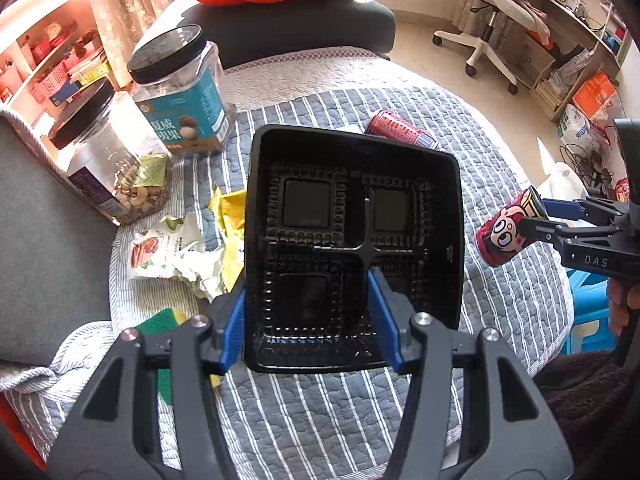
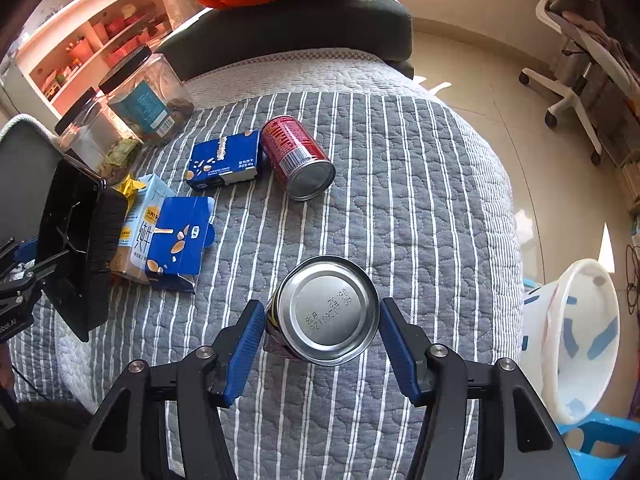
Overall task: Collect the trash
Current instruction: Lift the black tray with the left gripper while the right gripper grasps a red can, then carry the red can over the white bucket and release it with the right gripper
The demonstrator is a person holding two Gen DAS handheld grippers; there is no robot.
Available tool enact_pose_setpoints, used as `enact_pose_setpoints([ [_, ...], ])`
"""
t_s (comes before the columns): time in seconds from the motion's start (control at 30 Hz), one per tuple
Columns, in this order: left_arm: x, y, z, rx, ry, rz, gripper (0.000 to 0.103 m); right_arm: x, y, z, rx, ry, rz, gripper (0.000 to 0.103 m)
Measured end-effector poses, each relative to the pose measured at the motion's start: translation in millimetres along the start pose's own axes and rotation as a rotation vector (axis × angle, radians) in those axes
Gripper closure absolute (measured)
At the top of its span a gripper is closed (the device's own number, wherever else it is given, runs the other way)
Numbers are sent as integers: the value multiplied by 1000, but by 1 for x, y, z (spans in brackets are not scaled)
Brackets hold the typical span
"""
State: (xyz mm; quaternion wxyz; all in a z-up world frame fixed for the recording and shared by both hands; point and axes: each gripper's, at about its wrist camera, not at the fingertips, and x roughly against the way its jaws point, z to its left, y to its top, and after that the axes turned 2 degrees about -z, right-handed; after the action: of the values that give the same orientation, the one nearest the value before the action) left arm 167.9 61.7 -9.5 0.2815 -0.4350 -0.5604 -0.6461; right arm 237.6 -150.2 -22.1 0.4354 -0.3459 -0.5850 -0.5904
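Observation:
My left gripper (image 1: 308,312) is shut on the left side of a black plastic compartment tray (image 1: 356,148), held tilted above the striped quilt. In the right wrist view that tray (image 2: 76,240) and the left gripper (image 2: 22,268) sit at the far left. My right gripper (image 2: 322,316) is shut on a red drink can (image 2: 328,308), lifted off the quilt with its silver bottom facing the camera. From the left wrist view this can (image 1: 500,236) shows a cartoon face, pinched by the right gripper (image 1: 534,218). A second red can (image 2: 298,156) lies on its side on the quilt.
Two blue snack boxes (image 2: 226,160) (image 2: 180,236) and a milk carton (image 2: 142,216) lie by the tray. Crumpled wrappers (image 1: 172,252) and two black-lidded jars (image 1: 180,92) (image 1: 100,160) are at the left. A white bin (image 2: 576,340) stands off the quilt's right edge.

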Motion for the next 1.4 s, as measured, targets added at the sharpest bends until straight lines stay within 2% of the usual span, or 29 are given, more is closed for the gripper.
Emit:
enact_pose_setpoints([
  [0.2, 1, 9, -30, -35, -16, -17, 46, 29, -6, -43, -78, -26, -41, 44],
  [0.4, -1, 22, -63, -66, -41, -30, 46, 65, -12, -112, -218, -102, -106, 44],
  [0.6, -8, 34, -106, -105, -76, -32, 46, 89, -31, -197, -428, -242, -145, 44],
  [0.73, -17, 40, -134, -139, -95, -21, 46, 90, -48, -236, -497, -351, -121, 44],
  [0.8, -20, 41, -146, -148, -103, -17, 46, 87, -56, -251, -527, -369, -103, 44],
  [0.97, -27, 45, -168, -160, -115, -13, 46, 77, -70, -270, -566, -344, -72, 44],
  [1.27, -40, 50, -209, -163, -143, -6, 46, 62, -82, -273, -555, -303, -17, 43],
  [1.33, -41, 51, -222, -181, -156, -11, 46, 67, -85, -271, -540, -307, -13, 40],
  [1.4, -42, 53, -236, -206, -165, -19, 46, 78, -90, -269, -525, -323, -26, 32],
])
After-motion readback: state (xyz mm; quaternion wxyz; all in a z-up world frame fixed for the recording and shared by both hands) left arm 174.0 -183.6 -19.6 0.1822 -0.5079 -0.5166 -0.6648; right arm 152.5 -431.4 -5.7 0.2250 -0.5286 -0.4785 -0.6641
